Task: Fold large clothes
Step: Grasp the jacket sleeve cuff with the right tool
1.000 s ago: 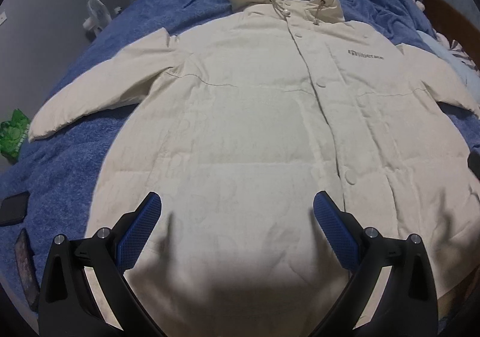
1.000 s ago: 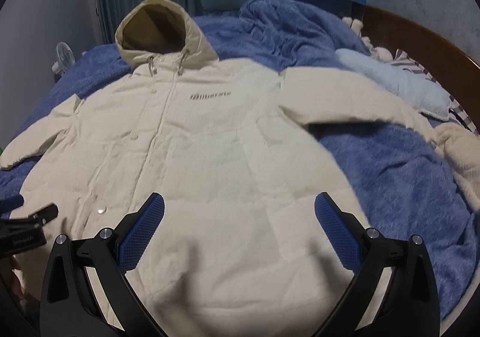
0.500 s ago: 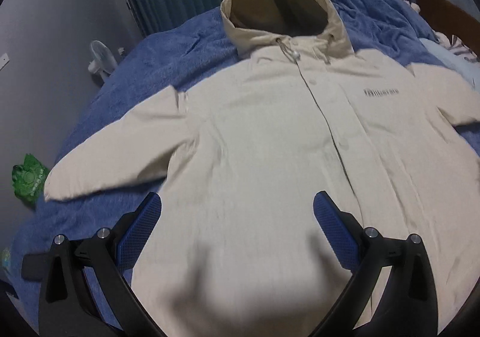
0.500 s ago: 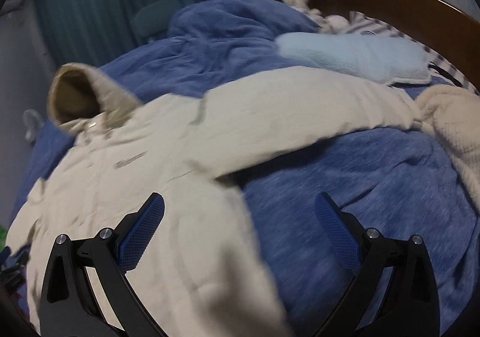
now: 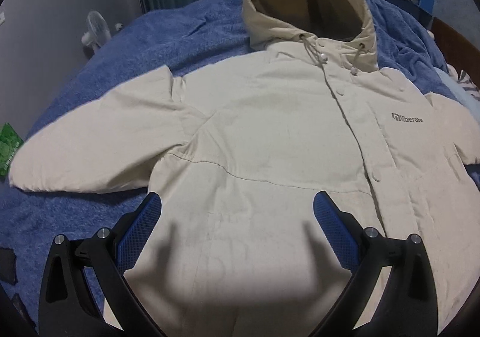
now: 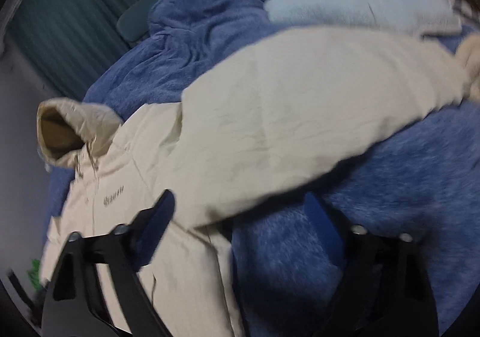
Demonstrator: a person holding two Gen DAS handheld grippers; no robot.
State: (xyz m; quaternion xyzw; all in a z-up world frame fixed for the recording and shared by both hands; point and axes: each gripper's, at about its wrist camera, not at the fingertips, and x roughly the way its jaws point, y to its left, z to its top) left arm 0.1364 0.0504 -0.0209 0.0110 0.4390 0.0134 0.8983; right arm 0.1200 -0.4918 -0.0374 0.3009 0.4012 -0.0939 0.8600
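Jacket [image 5: 270, 133] chest reads "liberate" [image 5: 407, 118]; both grippers spread, right view blurred.

Below the left gripper [image 5: 237, 211] lies a cream jacket [image 5: 270, 133] of matt, faintly creased woven cloth — its snaps glossy. The blue blanket [image 5: 168, 37] beyond looks rough and fleecy; the gripper's blue pads [image 5: 141, 226] are textured rubbery plastic.

Left wrist view above jacket [image 5: 270, 133] front facing hood, right wrist view tilted, close over sleeve [image 6: 300, 103], both share chest logo
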